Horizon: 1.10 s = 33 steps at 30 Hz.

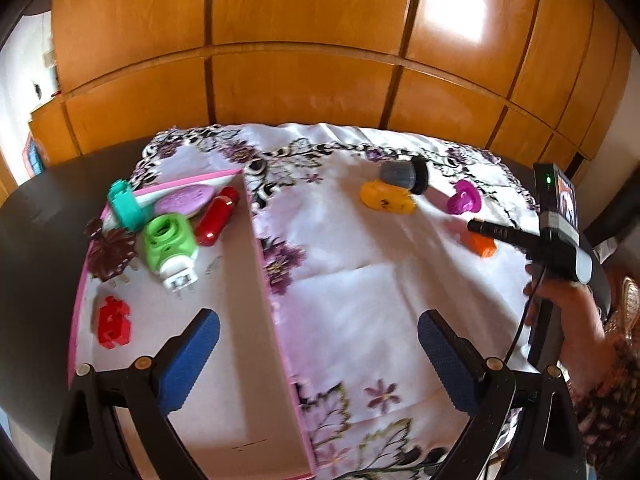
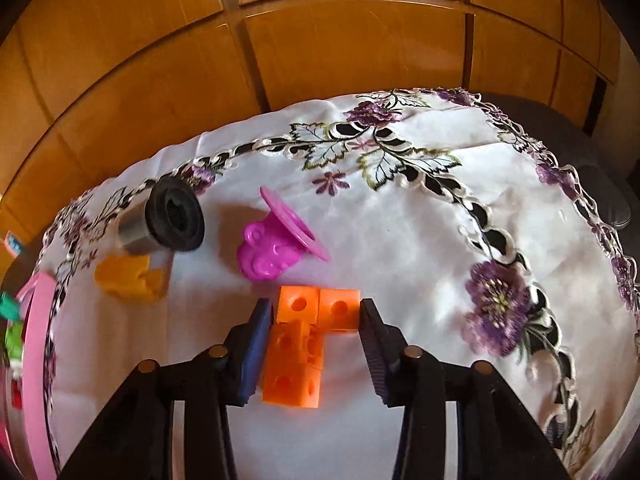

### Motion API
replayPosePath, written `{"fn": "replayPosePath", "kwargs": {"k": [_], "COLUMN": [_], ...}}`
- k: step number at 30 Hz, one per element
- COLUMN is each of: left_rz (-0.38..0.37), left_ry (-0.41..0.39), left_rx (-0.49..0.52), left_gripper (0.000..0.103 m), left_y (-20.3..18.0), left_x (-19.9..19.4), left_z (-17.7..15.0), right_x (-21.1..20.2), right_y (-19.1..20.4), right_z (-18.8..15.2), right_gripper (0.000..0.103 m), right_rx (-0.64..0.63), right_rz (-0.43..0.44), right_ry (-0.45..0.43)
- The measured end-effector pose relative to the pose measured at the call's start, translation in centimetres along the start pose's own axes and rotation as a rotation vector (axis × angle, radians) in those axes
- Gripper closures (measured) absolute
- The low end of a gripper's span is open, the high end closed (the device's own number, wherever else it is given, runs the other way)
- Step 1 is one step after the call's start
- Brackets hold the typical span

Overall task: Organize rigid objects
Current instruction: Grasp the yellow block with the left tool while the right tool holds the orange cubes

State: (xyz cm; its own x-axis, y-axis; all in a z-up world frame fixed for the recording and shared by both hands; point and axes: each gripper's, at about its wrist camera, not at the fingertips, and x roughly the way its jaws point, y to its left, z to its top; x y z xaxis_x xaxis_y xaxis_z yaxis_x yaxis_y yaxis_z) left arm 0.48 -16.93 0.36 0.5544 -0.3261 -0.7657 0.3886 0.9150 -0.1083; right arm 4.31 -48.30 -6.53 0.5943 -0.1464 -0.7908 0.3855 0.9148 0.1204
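Observation:
An orange L-shaped block of holed cubes (image 2: 298, 360) lies on the flowered white cloth (image 2: 400, 220). My right gripper (image 2: 318, 304) is shut on it, a pad against each side. In the left wrist view the same gripper (image 1: 480, 228) sits over the orange block (image 1: 484, 246) at the right. My left gripper (image 1: 318, 316) is open above the right wall of the pink box (image 1: 256, 248), holding nothing. Loose on the cloth are a yellow piece (image 2: 128, 278), a grey and black cylinder (image 2: 168, 220) and a magenta piece (image 2: 272, 254).
The pink box holds a green plug (image 1: 168, 240), a red capsule (image 1: 218, 216), a teal piece (image 1: 126, 204), a purple oval (image 1: 184, 200), a brown flower (image 1: 112, 254) and a red piece (image 1: 114, 322). Wooden cabinet doors (image 1: 300, 40) stand behind the table. A person's hand (image 1: 560, 300) holds the right gripper.

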Motion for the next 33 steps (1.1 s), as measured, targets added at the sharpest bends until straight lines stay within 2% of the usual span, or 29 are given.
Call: {"fn": "replayPosePath", "kwargs": {"k": [5,7,11,19,27,33], "left_rz": [-0.022,-0.029,-0.013,0.106,0.119,0.148], "left_ry": [0.001,0.002,0.005,0.006,0.046,0.056], "left_rx": [0.007,0.000,-0.008,-0.015,-0.025,0.037], "left_gripper": [0.003,0.003,0.002,0.000,0.000,0.000], "left_y": [-2.4,-3.2,-4.4,-6.3,-8.4,-9.2], "left_x": [0.8,1.3,2.6,7.3,12.7,16.4], "left_z": [1.3,1.7,2.8,5.8,8.3,9.2], "right_x": [-1.0,-0.8,-1.0,-1.0,-1.0,-1.0], "right_y": [-0.3,-0.2,0.1,0.1,-0.1,-0.4], "right_z": [-1.4,-1.8,-2.4,-2.8,-2.9,-2.9], "right_gripper": [0.059,0.059,0.061,0.061,0.061,0.061], "right_rx": [-0.051,-0.073,-0.103,-0.103,-0.093,-0.073], "right_rz": [0.009,-0.013,-0.024,-0.023,-0.008,0.013], "right_ry": [-0.015,-0.007,-0.036,-0.070,-0.088,-0.099]}}
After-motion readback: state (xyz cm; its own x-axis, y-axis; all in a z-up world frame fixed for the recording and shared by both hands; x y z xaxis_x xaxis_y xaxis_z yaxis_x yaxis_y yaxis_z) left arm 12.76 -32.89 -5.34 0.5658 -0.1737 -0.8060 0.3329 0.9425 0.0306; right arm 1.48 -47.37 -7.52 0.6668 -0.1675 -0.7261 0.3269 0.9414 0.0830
